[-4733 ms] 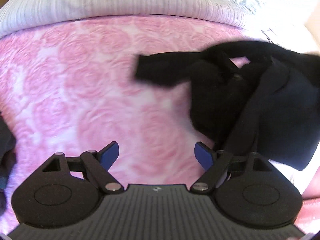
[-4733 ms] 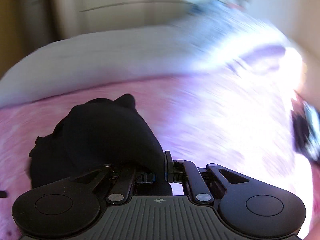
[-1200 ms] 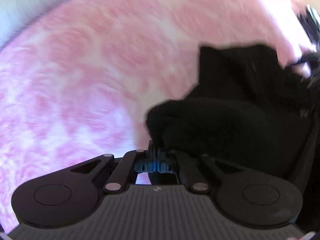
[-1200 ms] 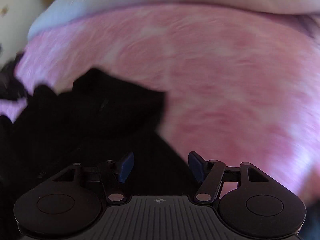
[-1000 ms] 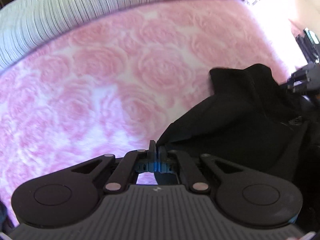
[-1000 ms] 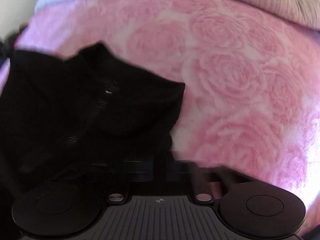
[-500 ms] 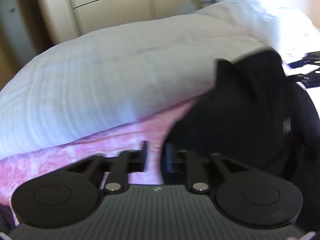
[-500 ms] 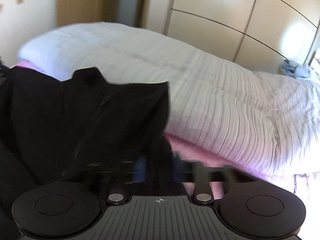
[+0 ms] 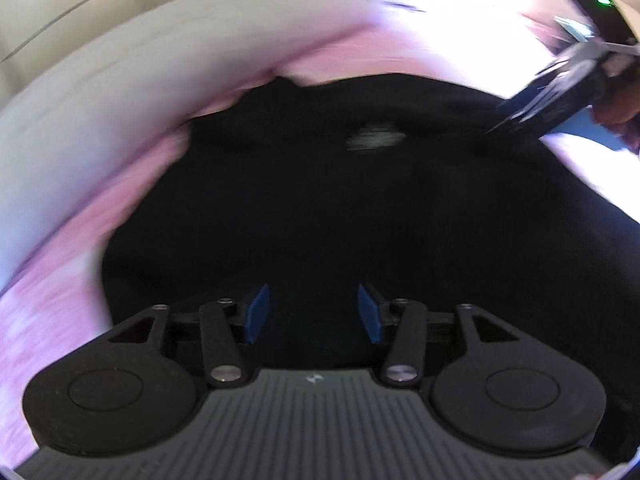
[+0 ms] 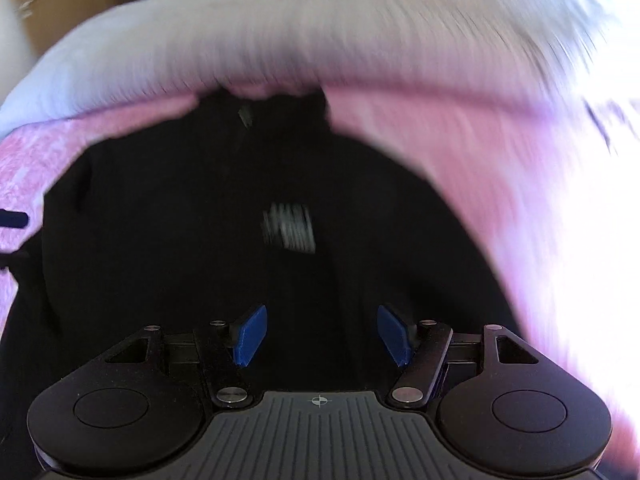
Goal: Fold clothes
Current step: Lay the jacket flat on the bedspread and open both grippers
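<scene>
Hand-held gripper [image 10: 320,332] gapes over black garment [image 10: 200,220] beside duvet [image 10: 320,40].

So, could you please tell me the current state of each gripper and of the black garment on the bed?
Left gripper: open, holding nothing, over the garment.
Right gripper: open, holding nothing, over the garment.
Black garment: released, spread on the pink blanket, pale logo up, not folded.

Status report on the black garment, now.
Left gripper open. Right gripper open. Black garment spread on the pink blanket, released. Nothing in the way.
</scene>
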A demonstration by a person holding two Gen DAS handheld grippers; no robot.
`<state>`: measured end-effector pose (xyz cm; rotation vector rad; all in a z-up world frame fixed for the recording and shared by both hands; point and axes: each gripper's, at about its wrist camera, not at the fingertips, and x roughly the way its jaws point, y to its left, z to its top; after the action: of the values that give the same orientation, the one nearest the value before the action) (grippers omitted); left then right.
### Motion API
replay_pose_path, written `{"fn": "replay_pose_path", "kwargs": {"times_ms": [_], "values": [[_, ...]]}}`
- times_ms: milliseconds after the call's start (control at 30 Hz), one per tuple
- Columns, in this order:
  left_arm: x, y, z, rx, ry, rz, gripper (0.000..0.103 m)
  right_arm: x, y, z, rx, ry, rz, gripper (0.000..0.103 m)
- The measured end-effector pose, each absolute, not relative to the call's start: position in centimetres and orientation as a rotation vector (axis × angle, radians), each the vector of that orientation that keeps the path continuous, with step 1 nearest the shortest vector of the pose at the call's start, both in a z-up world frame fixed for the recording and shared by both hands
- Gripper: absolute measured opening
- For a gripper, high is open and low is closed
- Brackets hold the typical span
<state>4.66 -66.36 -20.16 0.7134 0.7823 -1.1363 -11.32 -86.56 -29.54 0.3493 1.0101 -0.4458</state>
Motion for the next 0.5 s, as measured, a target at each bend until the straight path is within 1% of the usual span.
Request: {"fn": "replay_pose_path", "kwargs": {"times_ms": [133, 200, 233, 267, 300, 333, 400, 500], "values": [[-0.2, -72.2, -22.3, 0.79, 0.681, -1.258, 0.048, -14.8, -85.3, -29.8, 0.408, 1.05, -0.492, 0.065], [-1.1, -75.1, -24.0, 0.821, 0.67, -1.232, 0.048, -16.5, -84.7, -29.9, 0.438, 1.069, -0.515, 0.065], [-1.5, -76.6, -24.9, 0.837, 0.665, -1.219, 0.046, -16.8, -84.7, -30.0, 0.454, 1.066, -0.527, 0.065], [-1.3, -77.5, -25.8, 0.848, 0.683, -1.207, 0.037, -17.3, -84.6, -29.9, 0.457, 1.067, -0.53, 0.065], [-1.0, -78.4, -26.7, 0.858, 0.702, -1.194, 0.019, -17.7, -84.6, -29.8, 0.46, 1.067, -0.533, 0.065], [-0.7, -78.8, -26.9, 0.847, 0.728, -1.192, 0.008, -18.1, -84.6, -29.7, 0.463, 1.067, -0.536, 0.065], [0.2, -77.4, -25.4, 0.745, 0.716, -1.145, 0.007, -18.2, -84.4, -29.9, 0.447, 1.086, -0.528, 0.066], [2.7, -72.0, -20.5, 0.646, 0.618, -0.992, 0.006, -18.2, -84.1, -30.0, 0.429, 1.111, -0.516, 0.066]]}}
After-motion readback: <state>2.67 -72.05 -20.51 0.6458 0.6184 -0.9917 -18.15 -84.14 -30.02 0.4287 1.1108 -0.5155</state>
